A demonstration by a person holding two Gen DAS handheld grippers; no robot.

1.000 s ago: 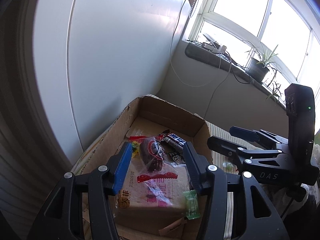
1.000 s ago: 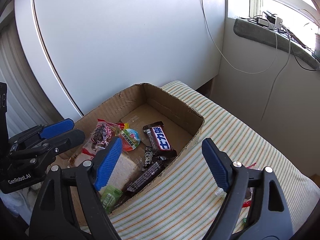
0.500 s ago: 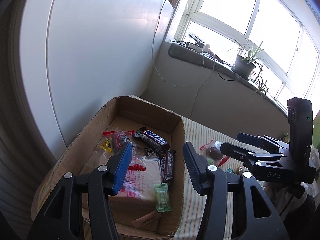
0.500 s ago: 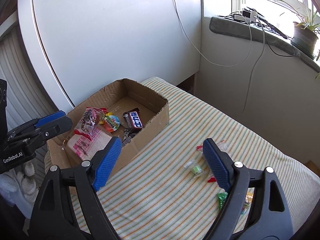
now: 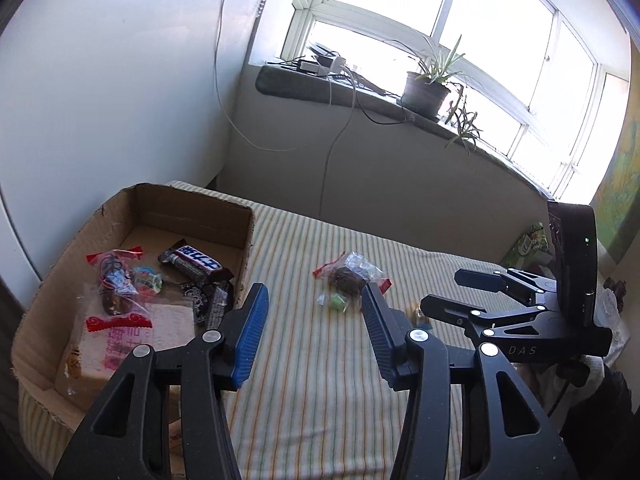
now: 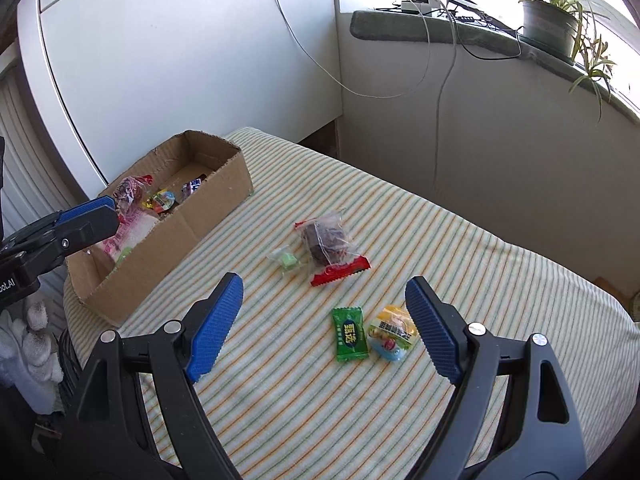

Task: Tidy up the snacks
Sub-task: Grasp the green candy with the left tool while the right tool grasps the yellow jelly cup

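Four loose snacks were seen on the striped tabletop [image 6: 400, 420], well apart from the cardboard box [image 6: 192, 236]. The right gripper [image 6: 324, 324] was held above them with fingers spread and empty; the left gripper [image 5: 314, 334] was empty, its fingers closing. The green packet [image 6: 350, 334] would best be straddled squarely, then lowered onto before pinching.

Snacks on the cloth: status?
Left claw closing, empty; right claw open, empty. Four snacks loose outside box, nearest green packet. Nothing in the way.
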